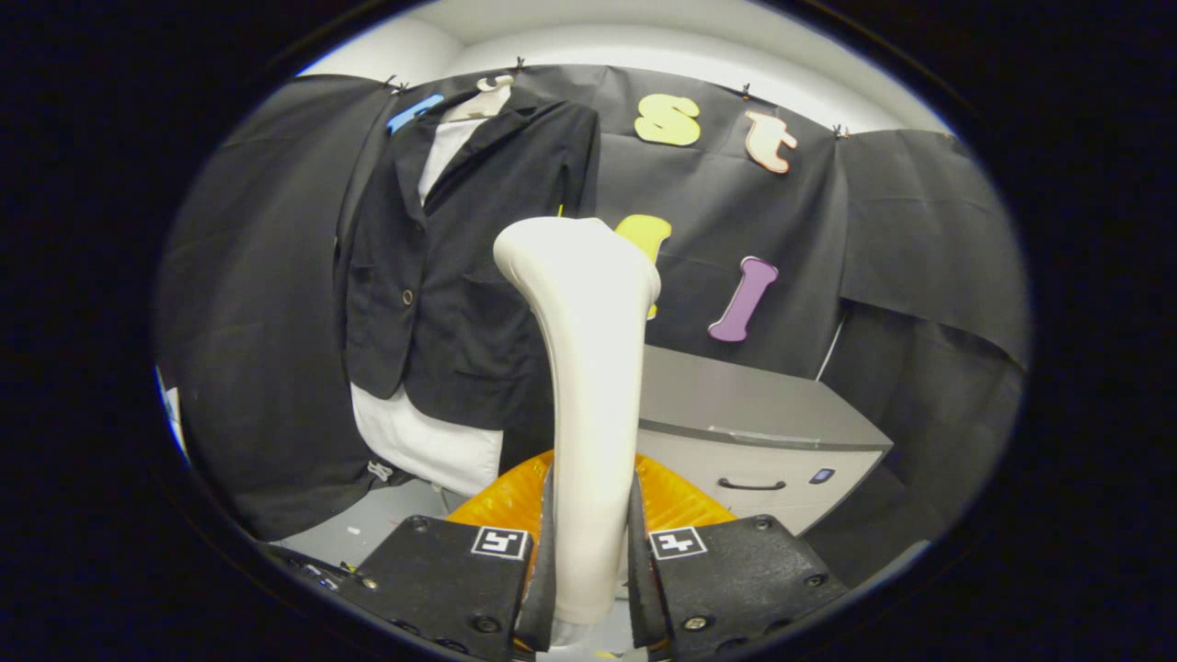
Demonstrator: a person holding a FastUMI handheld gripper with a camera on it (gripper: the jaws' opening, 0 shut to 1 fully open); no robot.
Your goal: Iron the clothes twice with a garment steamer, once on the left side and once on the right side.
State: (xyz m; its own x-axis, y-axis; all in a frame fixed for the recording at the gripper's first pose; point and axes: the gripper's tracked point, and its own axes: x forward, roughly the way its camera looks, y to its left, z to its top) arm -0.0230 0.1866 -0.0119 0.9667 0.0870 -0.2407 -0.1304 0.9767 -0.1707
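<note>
The garment steamer (588, 386) is pinched upright in the claw (588, 570), both fingers pressed on its handle; the jacket (460, 267) hangs ahead, to the left of its head.

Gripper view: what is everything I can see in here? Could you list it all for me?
Garment steamer: one, cream-white, upright between the fingers, its head near the jacket.
Jacket: one, black, on a hanger against the booth wall, beyond the fingers.
White garment: one, under the jacket, hem showing below it.
Hanger: one, pale, at the jacket's collar.
Cabinet: one, grey, with a drawer handle, behind the steamer.
Orange ribbed part: one, just ahead of the fingers; what it is I cannot tell.
Gripper: one, both fingers pressed on the steamer's handle.
</note>
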